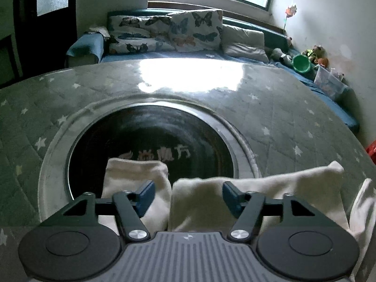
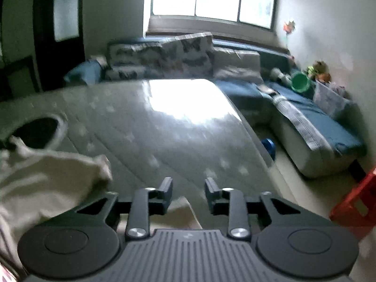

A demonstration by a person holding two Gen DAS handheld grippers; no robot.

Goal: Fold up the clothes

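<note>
A cream-white garment (image 1: pixel 202 202) lies in folds at the near edge of the star-patterned table (image 1: pixel 282 108), partly over the dark round inset (image 1: pixel 150 136). My left gripper (image 1: pixel 188 193) hovers just above the cloth, open, with nothing between its blue pads (image 1: pixel 146 193). The right wrist view is blurred and shows the same garment (image 2: pixel 47 176) at the lower left. My right gripper (image 2: pixel 188 189) sits to the right of the cloth above the bare table top (image 2: pixel 164 129), open and holding nothing.
A blue sofa (image 1: pixel 164 55) with butterfly cushions (image 1: pixel 195 29) stands behind the table under a window. Toys, a green bucket (image 1: pixel 302 63) and a clear box (image 1: pixel 329 83) sit at the right. A red stool (image 2: pixel 354 202) and a blue ball (image 2: pixel 269 146) are on the floor.
</note>
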